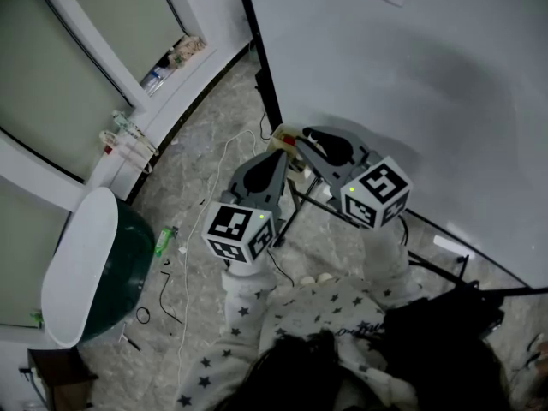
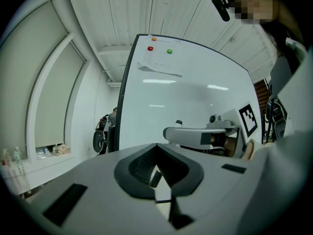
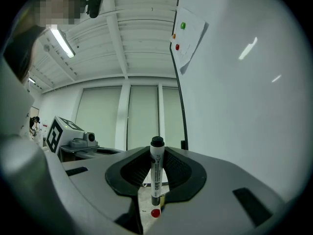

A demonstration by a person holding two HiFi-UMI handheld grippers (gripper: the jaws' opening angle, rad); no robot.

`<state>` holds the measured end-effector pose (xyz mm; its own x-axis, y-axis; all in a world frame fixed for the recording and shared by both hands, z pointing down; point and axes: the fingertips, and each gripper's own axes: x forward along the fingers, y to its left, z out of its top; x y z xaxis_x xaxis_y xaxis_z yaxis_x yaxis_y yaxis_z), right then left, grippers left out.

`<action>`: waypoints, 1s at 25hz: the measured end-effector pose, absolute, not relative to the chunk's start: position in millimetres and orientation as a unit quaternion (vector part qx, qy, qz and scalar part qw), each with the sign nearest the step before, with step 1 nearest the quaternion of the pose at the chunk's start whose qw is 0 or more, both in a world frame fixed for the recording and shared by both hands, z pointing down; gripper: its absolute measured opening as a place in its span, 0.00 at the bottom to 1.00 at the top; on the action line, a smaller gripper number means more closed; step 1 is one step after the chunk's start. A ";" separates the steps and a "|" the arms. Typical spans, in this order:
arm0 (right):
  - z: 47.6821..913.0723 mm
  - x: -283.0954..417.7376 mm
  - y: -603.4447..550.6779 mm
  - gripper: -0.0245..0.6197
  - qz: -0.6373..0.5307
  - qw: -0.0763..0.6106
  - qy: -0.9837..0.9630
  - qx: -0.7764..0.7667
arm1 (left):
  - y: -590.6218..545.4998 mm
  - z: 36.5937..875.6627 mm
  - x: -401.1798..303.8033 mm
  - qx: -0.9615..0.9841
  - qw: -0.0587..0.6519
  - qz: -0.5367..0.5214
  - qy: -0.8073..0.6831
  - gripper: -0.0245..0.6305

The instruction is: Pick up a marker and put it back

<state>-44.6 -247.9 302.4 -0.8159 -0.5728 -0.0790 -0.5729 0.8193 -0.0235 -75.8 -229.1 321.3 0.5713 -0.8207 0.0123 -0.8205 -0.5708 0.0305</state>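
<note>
The right gripper is clamped on the marker, its two dark pads pressing on the white barrel from either side. The marker stands upright between them, with its black cap on top, just above the pads, and its lower end down in the gap. A small red round spot shows just beneath that lower end; what it is cannot be told. The marker is in the air, carried by nothing but the gripper, and it sits close to the whiteboard near the board's dark side edge. The left gripper has its jaws drawn together at the tips with nothing between them, and only a thin sliver of light shows lower down between the fingers. In the head view both grippers point toward the lower left corner of the whiteboard, side by side and close together, each with its marker cube toward the person. The person's sleeves are pale with dark stars. Near the top corner of the whiteboard a sheet of paper is fixed, with a green magnet, an orange magnet and a red magnet at its upper edge. The floor is grey stone with thin cables lying on it, and a windowsill along the wall bears a few small bottles.
</note>
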 end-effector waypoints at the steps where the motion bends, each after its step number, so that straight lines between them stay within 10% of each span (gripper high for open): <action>1: 302.8 -43.7 -248.4 0.17 0.000 0.042 0.953 -0.301 | -229.6 321.3 -75.2 0.886 0.016 -0.001 -0.463 0.04; 25: 336.2 -49.4 -272.4 0.17 0.003 0.031 0.948 -0.317 | -248.2 345.7 -100.6 0.860 0.003 -0.020 -0.509 0.04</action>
<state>-49.4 -272.4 336.2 -0.7967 -0.6012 -0.0614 -0.6016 0.7987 -0.0134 -100.6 -248.2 345.7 0.4805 -0.8764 -0.0315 -0.8762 -0.4813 0.0267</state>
